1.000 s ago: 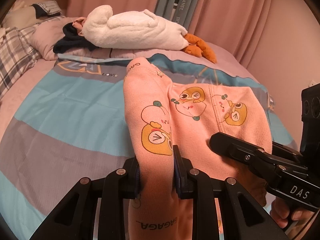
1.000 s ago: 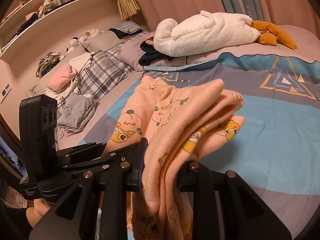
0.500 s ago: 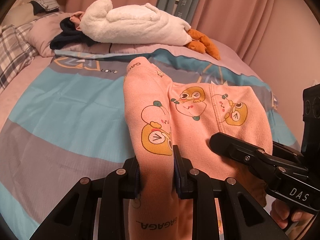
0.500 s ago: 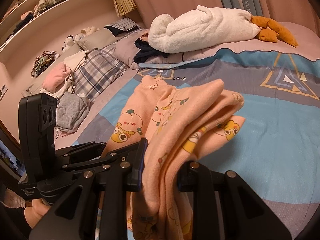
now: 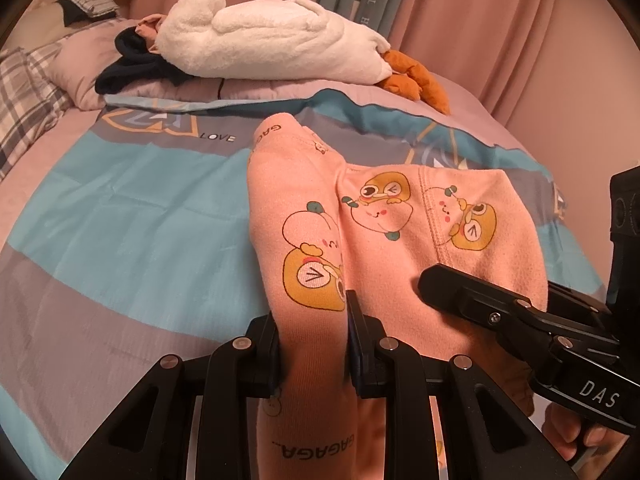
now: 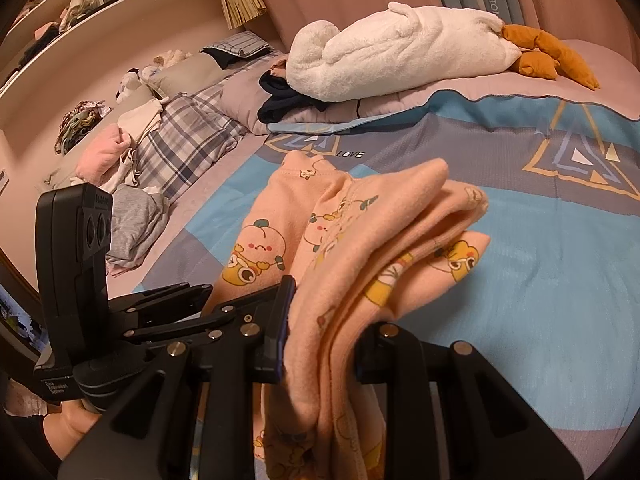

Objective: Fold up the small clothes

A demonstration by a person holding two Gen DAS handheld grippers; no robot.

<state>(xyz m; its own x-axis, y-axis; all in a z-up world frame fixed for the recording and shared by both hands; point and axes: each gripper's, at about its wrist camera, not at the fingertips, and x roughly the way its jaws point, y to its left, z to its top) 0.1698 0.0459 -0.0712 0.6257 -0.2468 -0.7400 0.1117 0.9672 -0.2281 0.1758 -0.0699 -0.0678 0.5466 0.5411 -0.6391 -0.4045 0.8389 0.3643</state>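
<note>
- Far left along the wall: open shelf [image 6: 120, 12] holding loose clothes; below it a clothes pile [image 6: 120, 168] with a pink bundle, plaid fabric and a grey piece.
- Left gripper [image 5: 312, 344] clenched on the pink garment [image 5: 384, 232], one fold pinched between its pads.
- Garment is lifted over the blue-grey bedspread [image 5: 132, 216], cartoon print facing up, nothing in its way.
- Right gripper [image 6: 320, 344] clamped on a bunched stack of the same garment's layers.
- Behind: white plush [image 5: 264, 44] with orange feet, on a dark garment [image 5: 128, 68] and a pillow.
- Versus a second ago: both grips unchanged; bedspread and plush sit lower and closer in both views.
</note>
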